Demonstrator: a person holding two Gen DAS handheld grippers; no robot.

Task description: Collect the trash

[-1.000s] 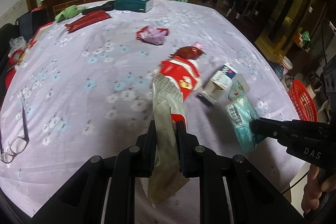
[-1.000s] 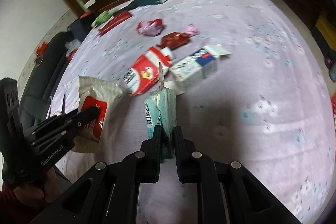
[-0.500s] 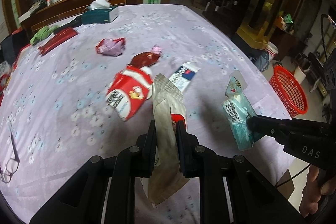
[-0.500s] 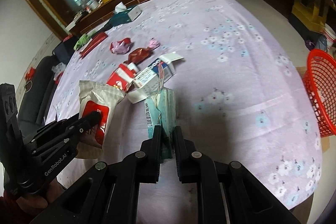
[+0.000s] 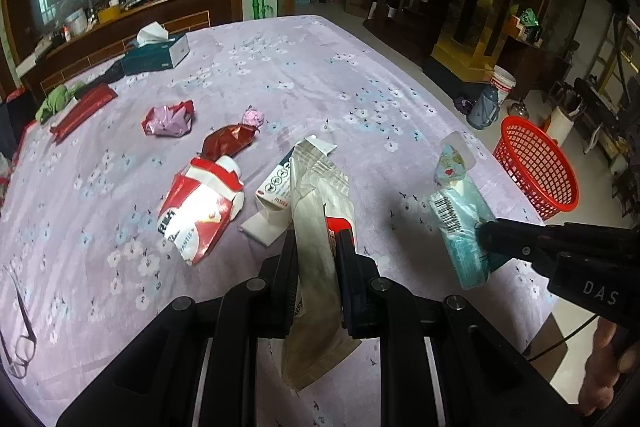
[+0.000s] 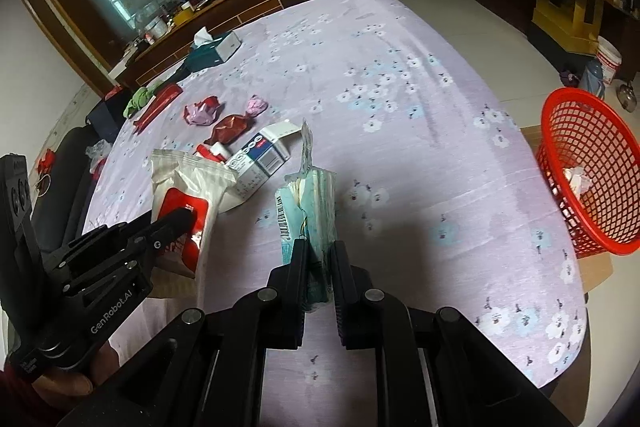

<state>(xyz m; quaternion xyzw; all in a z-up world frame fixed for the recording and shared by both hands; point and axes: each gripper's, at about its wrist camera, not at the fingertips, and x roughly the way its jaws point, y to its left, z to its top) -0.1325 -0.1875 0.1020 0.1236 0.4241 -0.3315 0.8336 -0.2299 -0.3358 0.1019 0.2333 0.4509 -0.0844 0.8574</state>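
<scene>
2 wrappers lifted, basket waiting

Left gripper (image 5: 316,247) pinches a beige packet (image 5: 316,211); right gripper (image 6: 320,259) pinches a teal tissue pack (image 6: 310,203). Red basket (image 6: 560,163) at 3 o'clock holds 1 scrap; about 5 pieces remain on the table (image 6: 400,75).

The tablecloth (image 6: 420,115) is looking like soft, matt cloth with little flowers. The red basket (image 6: 592,163) is shining a bit — hard plastic mesh. The white wrapper (image 5: 320,267) is looking crinkly and thin, and the dark red candy wrapper (image 5: 228,143) is gleaming — glossy foil.
</scene>
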